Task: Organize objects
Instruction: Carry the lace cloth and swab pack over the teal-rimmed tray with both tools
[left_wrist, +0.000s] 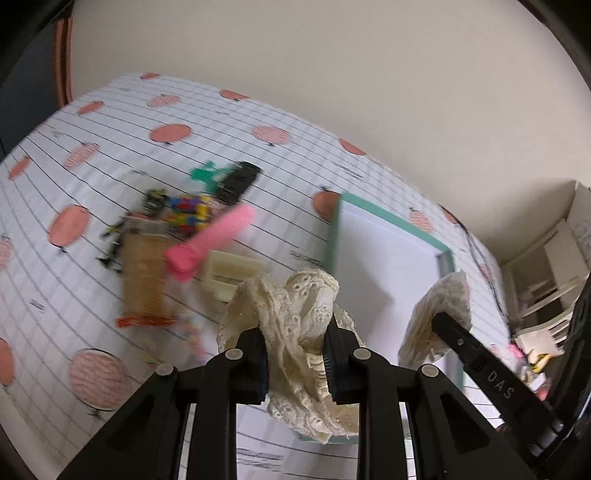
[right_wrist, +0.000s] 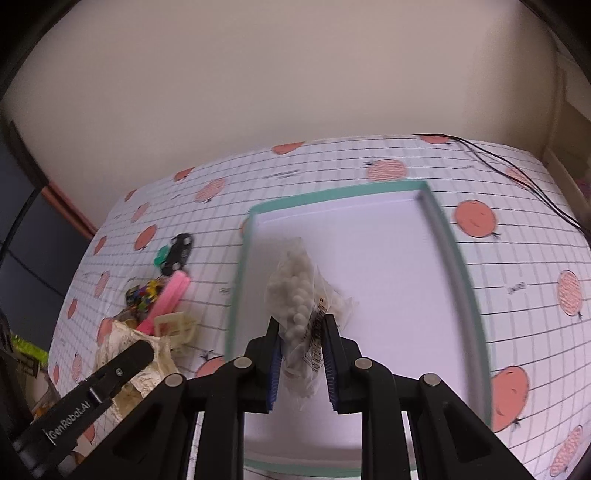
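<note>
On the table (right_wrist: 517, 258), with its white checked cloth and pink-orange dots, we see a flat white tray with a green rim (right_wrist: 439, 221). Our right tongs (right_wrist: 301, 332) pinch a soft clear plastic bag of small white balls (right_wrist: 301, 291) and hold it over the tray. Our left tongs (left_wrist: 295, 339) pinch a bunched-up piece of cream lace cloth (left_wrist: 303, 306), full of tiny holes, beside the tray's left side. Left of the tray lies a messy pile: a long pink foam stick (left_wrist: 210, 240), a black toy car (left_wrist: 238, 181), a green plastic bit (left_wrist: 205, 175), a lump of bright beads (left_wrist: 188, 212), a woven tan mat (left_wrist: 144, 280) and a cream plastic frame (left_wrist: 231, 273). A thin black wire (right_wrist: 517, 173) runs across the table's far right corner.
</note>
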